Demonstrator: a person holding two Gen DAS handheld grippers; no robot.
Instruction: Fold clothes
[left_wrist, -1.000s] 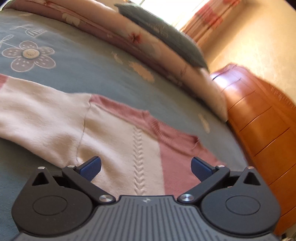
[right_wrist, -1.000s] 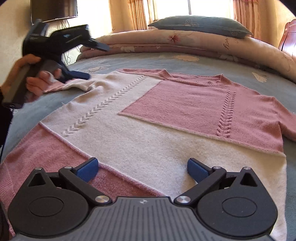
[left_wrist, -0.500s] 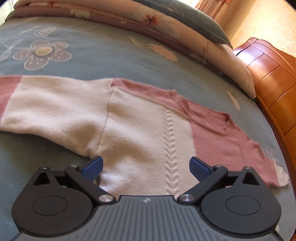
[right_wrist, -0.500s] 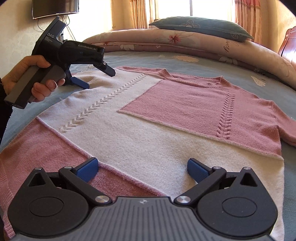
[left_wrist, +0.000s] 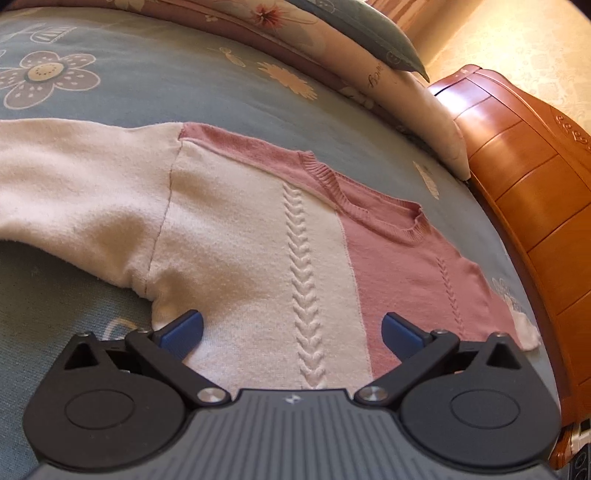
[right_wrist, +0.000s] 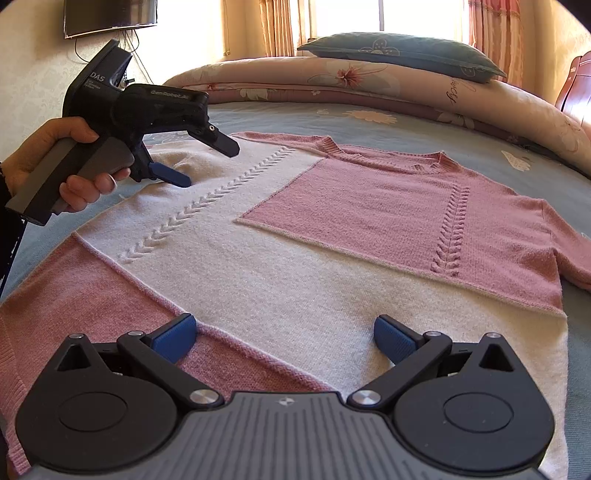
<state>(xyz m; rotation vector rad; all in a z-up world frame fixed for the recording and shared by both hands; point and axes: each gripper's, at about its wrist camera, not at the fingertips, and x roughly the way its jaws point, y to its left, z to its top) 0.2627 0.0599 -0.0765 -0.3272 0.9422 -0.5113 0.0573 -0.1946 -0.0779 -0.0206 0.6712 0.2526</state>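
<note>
Basically, pink-and-cream knit sweater (right_wrist: 332, 229) lay flat, face up, on bed (left_wrist: 129, 74), unfolded. Best start: pinch shoulder seam plus hem together, fold side inward. Left hand-held gripper (right_wrist: 207, 162) hovered released over left armpit; right hand-held gripper (right_wrist: 284, 338) released, low above hem.

- The left gripper (right_wrist: 210, 162) has its jaws spread wide, one finger above the other, tips pointing down and forward.
- A hand (right_wrist: 55, 162) wraps its handle from behind the jaws, fingers curled under the grip.
- The right gripper (right_wrist: 282, 338) holds level with its jaws parted wide; nothing sits between its blue pads (right_wrist: 175, 338).
</note>
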